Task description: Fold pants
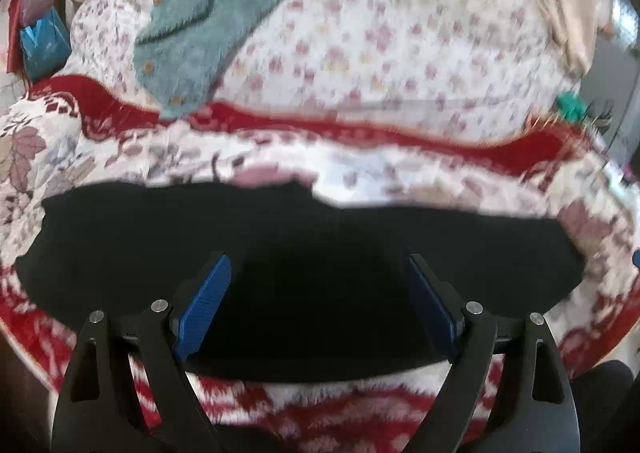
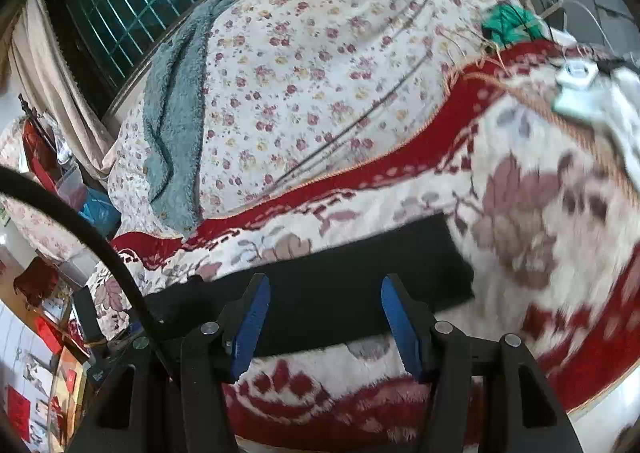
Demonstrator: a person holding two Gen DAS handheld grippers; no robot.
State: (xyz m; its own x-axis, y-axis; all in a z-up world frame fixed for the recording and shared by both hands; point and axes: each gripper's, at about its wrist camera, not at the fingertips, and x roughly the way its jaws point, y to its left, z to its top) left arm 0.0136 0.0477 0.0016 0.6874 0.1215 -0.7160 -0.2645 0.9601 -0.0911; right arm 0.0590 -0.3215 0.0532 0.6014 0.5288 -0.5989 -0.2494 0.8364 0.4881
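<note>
Red-and-cream plush blanket [image 2: 540, 213] with leaf motifs covers the near part of the bed, and past its red border I see a floral sheet [image 2: 304, 65] spreading toward the window [image 2: 132, 1]. On that sheet lies a grey-green fleece garment [image 2: 176, 113], stretched lengthwise near the window side; in my left wrist view it shows as a teal fleece shape with small buttons.

Next in size, the black pants [image 1: 304, 253] lie flat on the blanket as a long dark band running across both views, folded into a fairly even strip. In the right wrist view their end sits squarely on the blanket just beyond the tips.

My left tongs [image 1: 318, 301] hover directly over the pants with the 2 blue pads spread wide apart, nothing between them. My right tongs [image 2: 326, 323] are likewise spread, positioned over the near edge of the pants with no cloth pinched; I cannot tell whether the tips touch the fabric.

Smallest, a green bundle [image 2: 508, 25] rests at the far corner of the bed, beside the blanket's red border.
</note>
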